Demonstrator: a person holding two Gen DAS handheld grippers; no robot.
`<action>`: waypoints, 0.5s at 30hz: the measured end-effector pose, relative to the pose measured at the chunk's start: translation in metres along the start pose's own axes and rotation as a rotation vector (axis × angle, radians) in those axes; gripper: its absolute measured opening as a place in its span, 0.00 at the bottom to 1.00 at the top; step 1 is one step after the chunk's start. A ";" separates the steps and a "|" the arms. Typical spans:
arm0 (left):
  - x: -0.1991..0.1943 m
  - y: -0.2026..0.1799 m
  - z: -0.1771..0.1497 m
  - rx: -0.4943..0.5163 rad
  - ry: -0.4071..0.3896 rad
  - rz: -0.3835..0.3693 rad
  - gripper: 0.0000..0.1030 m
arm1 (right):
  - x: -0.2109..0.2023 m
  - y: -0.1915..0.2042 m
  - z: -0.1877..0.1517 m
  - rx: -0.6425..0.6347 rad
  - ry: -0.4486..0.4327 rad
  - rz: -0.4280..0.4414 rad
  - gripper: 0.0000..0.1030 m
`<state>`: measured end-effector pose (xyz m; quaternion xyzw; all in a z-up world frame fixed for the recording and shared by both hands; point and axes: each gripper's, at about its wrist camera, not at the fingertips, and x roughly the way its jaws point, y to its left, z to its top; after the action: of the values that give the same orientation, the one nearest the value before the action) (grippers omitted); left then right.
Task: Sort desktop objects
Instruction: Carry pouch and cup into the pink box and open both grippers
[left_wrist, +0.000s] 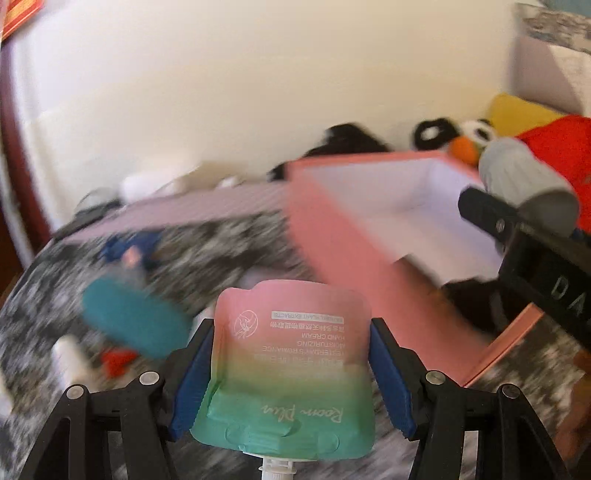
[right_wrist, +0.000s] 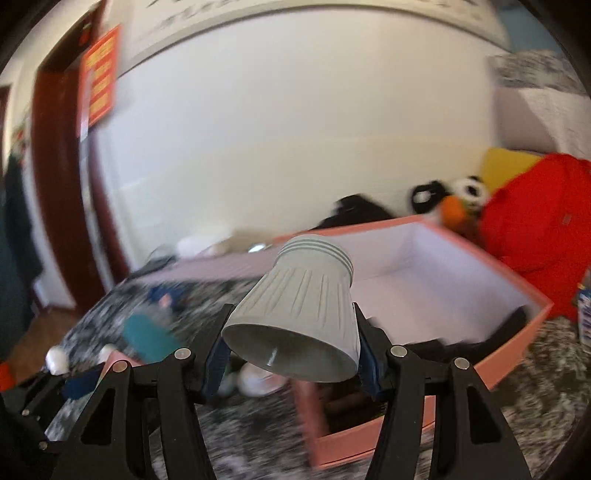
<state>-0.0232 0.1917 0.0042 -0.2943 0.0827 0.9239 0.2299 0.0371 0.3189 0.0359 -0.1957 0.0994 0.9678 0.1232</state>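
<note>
Gripping a pink-and-green pouch (left_wrist: 291, 373) of hand cream between its blue pads (left_wrist: 192, 384), the left gripper (left_wrist: 291, 380) held it above the mottled cloth (left_wrist: 44, 325), cap end toward the camera and just left of the open pink box (left_wrist: 332, 236). Over on the right, the right gripper (right_wrist: 291, 354) was clamped on a grey ribbed cup (right_wrist: 303, 306), tilted with its mouth toward the camera, just in front of the same box (right_wrist: 517, 347), whose white interior held some dark items too blurred to identify. A teal object (left_wrist: 133, 321) lay on the cloth left of the pouch, and plush toys (right_wrist: 461, 203) and a red bag (right_wrist: 539, 221) sat behind the box against the wall.
</note>
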 end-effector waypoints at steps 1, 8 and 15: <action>0.002 -0.014 0.009 0.023 -0.010 -0.012 0.66 | -0.003 -0.015 0.005 0.024 -0.008 -0.021 0.60; 0.034 -0.099 0.039 0.181 0.001 -0.069 0.68 | 0.011 -0.118 0.011 0.187 0.061 -0.058 0.61; 0.063 -0.135 0.022 0.234 0.053 -0.070 0.94 | 0.022 -0.127 0.001 0.152 0.103 -0.084 1.00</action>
<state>-0.0158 0.3403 -0.0164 -0.2925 0.1859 0.8912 0.2926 0.0528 0.4444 0.0093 -0.2394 0.1705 0.9401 0.1727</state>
